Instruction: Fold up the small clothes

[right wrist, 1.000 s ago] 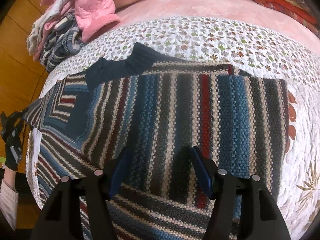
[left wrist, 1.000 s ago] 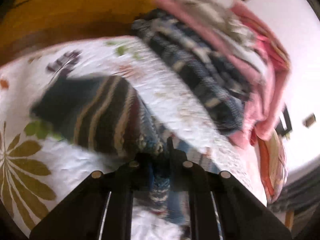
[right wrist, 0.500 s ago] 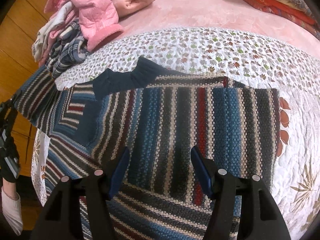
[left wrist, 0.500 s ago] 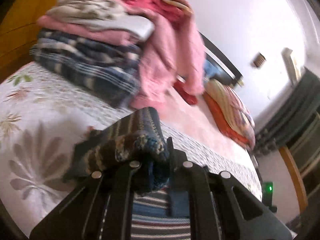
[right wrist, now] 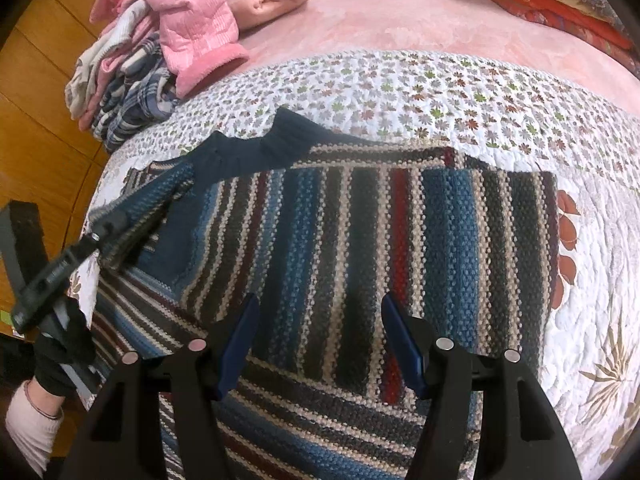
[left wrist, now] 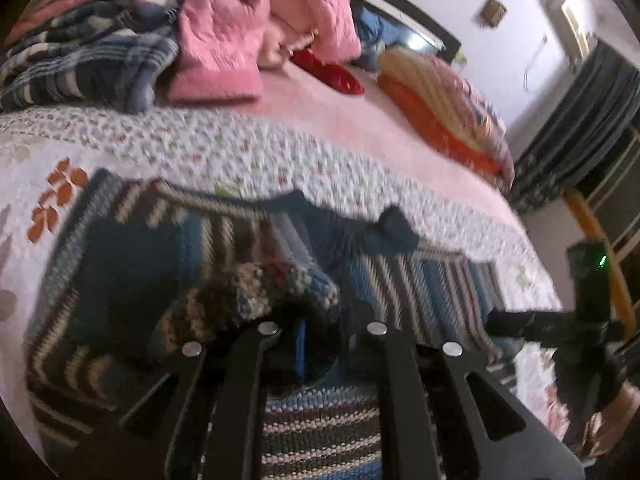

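A striped knit sweater (right wrist: 360,240) in blue, grey, red and cream lies flat on the quilt, its dark collar (right wrist: 256,152) at the far edge. My left gripper (left wrist: 316,320) is shut on a bunched sleeve (left wrist: 256,292) and holds it over the sweater's left part. In the right wrist view this left gripper (right wrist: 108,228) comes in from the left with the folded sleeve (right wrist: 160,196) in its fingers. My right gripper (right wrist: 320,332) hovers open over the sweater's lower middle, blue pads (right wrist: 240,340) wide apart with nothing between them. The left wrist view shows that right gripper (left wrist: 496,322) at the right edge.
The flowered white quilt (right wrist: 440,92) covers the near part of a pink bed (right wrist: 400,28). A pile of pink and plaid clothes (right wrist: 160,60) sits at the far left. Orange patterned bedding (left wrist: 440,108) lies far right. A wooden wall (right wrist: 36,100) borders the left; a person's sleeve (right wrist: 32,424) shows bottom left.
My left gripper has swung the sleeve up from the quilt's left side and carried it rightward over the sweater body. The right gripper has stayed open and almost still.
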`<state>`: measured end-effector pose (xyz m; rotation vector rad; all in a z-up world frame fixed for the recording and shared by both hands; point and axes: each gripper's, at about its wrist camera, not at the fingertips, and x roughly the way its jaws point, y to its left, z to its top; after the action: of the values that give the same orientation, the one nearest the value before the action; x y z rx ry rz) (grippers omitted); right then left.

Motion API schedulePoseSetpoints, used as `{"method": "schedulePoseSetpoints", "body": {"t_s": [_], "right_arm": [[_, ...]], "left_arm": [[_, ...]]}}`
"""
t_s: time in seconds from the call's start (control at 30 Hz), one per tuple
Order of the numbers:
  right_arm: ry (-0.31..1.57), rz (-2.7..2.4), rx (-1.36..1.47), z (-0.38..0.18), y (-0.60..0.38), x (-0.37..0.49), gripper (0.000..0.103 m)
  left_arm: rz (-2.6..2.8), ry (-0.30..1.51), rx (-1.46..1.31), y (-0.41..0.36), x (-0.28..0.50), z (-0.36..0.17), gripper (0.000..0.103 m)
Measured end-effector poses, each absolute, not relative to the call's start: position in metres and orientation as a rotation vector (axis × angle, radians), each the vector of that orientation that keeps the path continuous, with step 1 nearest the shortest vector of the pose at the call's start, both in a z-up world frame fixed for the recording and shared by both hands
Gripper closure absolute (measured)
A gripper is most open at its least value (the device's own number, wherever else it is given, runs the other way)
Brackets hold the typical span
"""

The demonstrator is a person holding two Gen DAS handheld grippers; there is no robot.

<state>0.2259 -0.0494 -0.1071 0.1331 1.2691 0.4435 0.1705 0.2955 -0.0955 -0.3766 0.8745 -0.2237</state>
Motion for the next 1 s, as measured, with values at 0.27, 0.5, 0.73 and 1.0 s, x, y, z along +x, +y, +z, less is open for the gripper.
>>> {"method": "schedulePoseSetpoints", "body": {"t_s": [0.27,0.5,0.73,1.0], "right_arm": [[1.301,0.442,0.124,-0.114,-0.040,0.221,0.039],[1.325,0.473,0.172,-0.105,-0.015,0.217,0.039],[1.342,0.626,0.264,-0.086,0.067,0.227,0.037],[1.438,0.612,0.261,-0.119,0.145,0.241,0.037]], "left_arm": [[-0.273,1.023,-0.349,0.289,0.157,-0.119,0.069],[-0.319,0.905,-0.496,0.356,0.125,-0.049,0.053],[-0.073,0.874,-0.498,0.415,0.136,-0.057,0.048],[0.053,1.028,-0.429,0.428,0.144,-0.114,0.049]]}}
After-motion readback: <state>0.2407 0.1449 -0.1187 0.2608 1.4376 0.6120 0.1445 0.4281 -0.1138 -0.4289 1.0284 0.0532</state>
